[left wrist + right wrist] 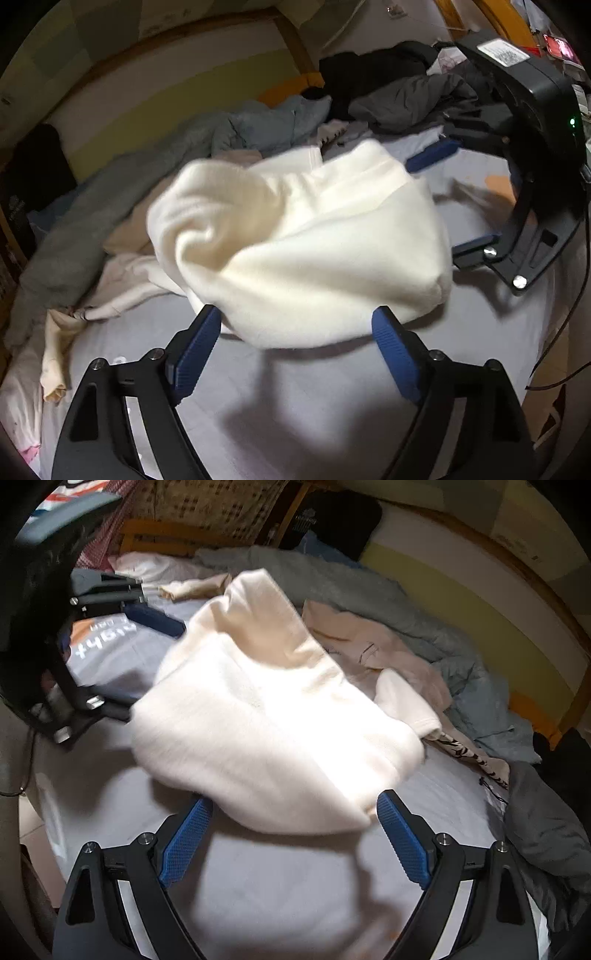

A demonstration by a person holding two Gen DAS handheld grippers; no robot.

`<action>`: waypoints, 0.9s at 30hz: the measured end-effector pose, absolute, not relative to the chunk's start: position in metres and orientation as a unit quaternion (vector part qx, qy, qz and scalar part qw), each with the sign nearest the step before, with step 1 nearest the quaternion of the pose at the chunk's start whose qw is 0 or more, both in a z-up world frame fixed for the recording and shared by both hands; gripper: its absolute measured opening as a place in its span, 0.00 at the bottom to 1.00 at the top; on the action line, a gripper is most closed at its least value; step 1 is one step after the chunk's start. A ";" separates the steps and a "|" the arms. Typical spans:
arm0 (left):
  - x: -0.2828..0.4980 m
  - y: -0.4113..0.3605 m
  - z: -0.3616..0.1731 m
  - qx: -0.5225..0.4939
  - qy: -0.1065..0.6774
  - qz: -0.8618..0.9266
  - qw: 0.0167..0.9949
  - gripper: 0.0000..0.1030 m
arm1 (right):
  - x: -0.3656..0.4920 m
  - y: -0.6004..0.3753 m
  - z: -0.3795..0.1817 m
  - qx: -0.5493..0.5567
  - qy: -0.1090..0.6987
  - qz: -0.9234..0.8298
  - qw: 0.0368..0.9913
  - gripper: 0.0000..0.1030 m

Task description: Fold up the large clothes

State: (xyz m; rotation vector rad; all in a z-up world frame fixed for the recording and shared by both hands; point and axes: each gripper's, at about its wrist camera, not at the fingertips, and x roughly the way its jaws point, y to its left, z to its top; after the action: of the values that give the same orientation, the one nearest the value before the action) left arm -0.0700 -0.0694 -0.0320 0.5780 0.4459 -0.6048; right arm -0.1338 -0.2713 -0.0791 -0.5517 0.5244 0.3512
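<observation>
A cream-white garment (295,240) lies bunched in a soft, blurred bundle on the grey bed sheet (280,398). My left gripper (295,326) is open at the bundle's near edge, its blue pads (199,347) on either side of that edge and apart from the cloth. In the right wrist view the same garment (266,720) fills the middle. My right gripper (293,806) is open just short of it, nothing pressed between its pads (402,842). Each gripper shows in the other's view, open beside the bundle: the right gripper (448,201), the left gripper (142,664).
Beyond the bundle lie beige garments (391,653), a grey-blue heap (155,162) and dark clothes (399,85) against the padded headboard (155,96). A dark grey garment (543,834) lies at the right. A black cable (569,317) hangs off the bed's edge.
</observation>
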 end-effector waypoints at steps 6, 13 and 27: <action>-0.077 -0.080 -0.040 0.317 0.194 -0.291 0.881 0.81 | -0.111 -0.271 -0.069 -0.232 0.267 0.175 0.919 0.26; -0.086 -0.095 -0.006 0.320 0.058 -0.249 0.912 0.89 | -0.114 -0.258 -0.019 -0.249 0.199 0.193 0.928 0.14; 0.045 -0.094 0.073 0.190 0.128 -0.165 0.959 0.12 | -0.009 -0.247 0.078 -0.179 0.149 0.171 0.957 0.17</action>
State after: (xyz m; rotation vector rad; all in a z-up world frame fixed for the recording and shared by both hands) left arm 0.0451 -0.0941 0.0728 0.3851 0.2591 -0.3338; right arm -0.0088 -0.2466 0.0777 -0.3629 0.3016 0.3467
